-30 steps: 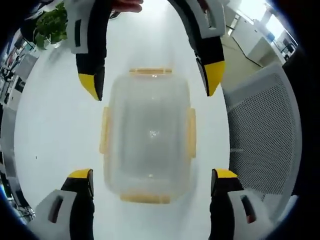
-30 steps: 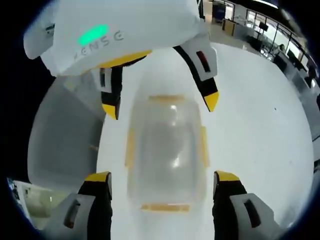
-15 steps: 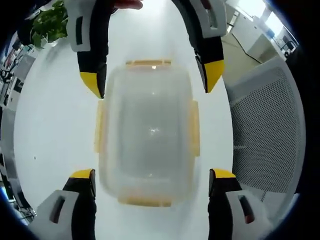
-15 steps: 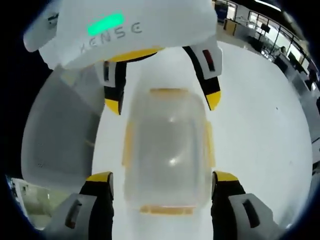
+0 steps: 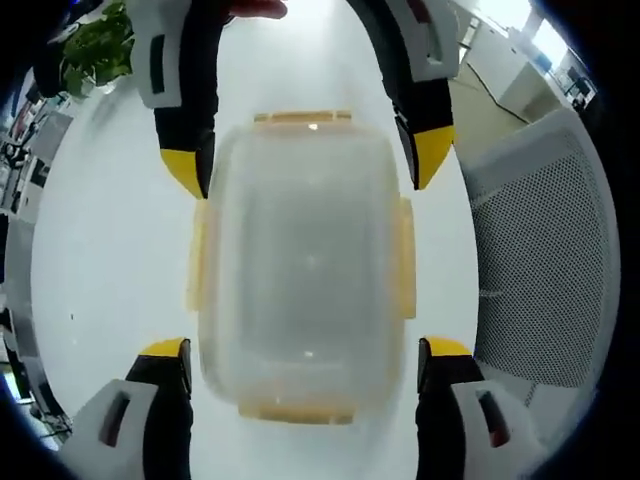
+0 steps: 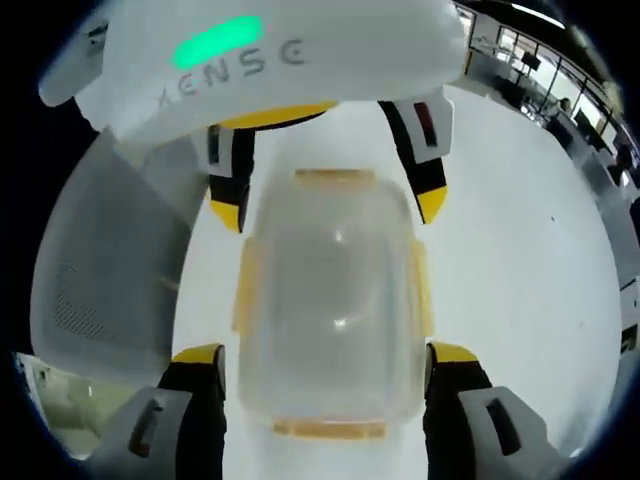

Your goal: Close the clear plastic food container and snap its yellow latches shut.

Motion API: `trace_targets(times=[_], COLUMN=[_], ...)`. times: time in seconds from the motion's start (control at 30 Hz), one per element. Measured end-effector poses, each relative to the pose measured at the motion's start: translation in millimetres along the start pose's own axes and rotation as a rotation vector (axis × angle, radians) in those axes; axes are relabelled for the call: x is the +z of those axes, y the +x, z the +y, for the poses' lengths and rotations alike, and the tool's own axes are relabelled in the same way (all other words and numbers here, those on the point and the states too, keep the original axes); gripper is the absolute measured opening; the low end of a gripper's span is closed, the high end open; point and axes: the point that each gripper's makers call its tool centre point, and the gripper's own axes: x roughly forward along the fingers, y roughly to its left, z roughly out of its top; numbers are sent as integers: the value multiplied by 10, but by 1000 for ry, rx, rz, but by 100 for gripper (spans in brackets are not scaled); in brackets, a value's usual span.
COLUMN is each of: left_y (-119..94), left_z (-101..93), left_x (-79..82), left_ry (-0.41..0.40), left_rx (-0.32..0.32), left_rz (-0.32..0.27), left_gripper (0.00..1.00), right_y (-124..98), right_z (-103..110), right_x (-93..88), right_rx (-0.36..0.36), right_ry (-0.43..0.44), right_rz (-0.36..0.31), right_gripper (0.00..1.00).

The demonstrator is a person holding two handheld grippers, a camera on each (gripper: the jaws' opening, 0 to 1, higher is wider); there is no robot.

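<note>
Clear thin plastic is what the food container is made of in the left gripper view, where it lies flat on the white counter with its lid already seated. Yellow latches sit on all four sides: the far one, the near one, and the side ones and. The left tongs stand wide, their yellow tips either side of the near end and holding nothing. Opposite, the right tongs also stand wide, flanking the far end. A grey mesh chair stands beside the counter and a green plant sits at its far edge.

From the right gripper view the same container lies between the wide right tongs, with the left tongs at the other end. Whether any latch is snapped down is hard to tell through the blur; they seem to hang loose.

Judging by its look, the box is empty, light and slippery, so it will likely skid on the smooth counter. Its walls will flex if squeezed. Better to press each stiff latch inward while the other tongs brace the opposite side.
</note>
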Motion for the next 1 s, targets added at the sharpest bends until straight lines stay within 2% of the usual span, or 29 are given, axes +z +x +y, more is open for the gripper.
trace_targets(times=[0.07,0.5,0.6,1.0], left_y=[25,108,118,122], left_z=[-39,8,55,53], left_x=[-20,-25,-24,-20], left_ry=[5,6,0,-5], left_rx=[-13,16,43,44], left_rz=[8,22,21,26], left_gripper=[94,93,89,88], right_y=[2,69,77,80], right_z=[-3,-30,-33,-39], right_x=[-6,-29,-28,-32], right_rx=[-3,-21,-27,-27], right_ry=[-11,-33,-31,-24], right_rz=[2,24,23,10], right_gripper=[82,82,82,81])
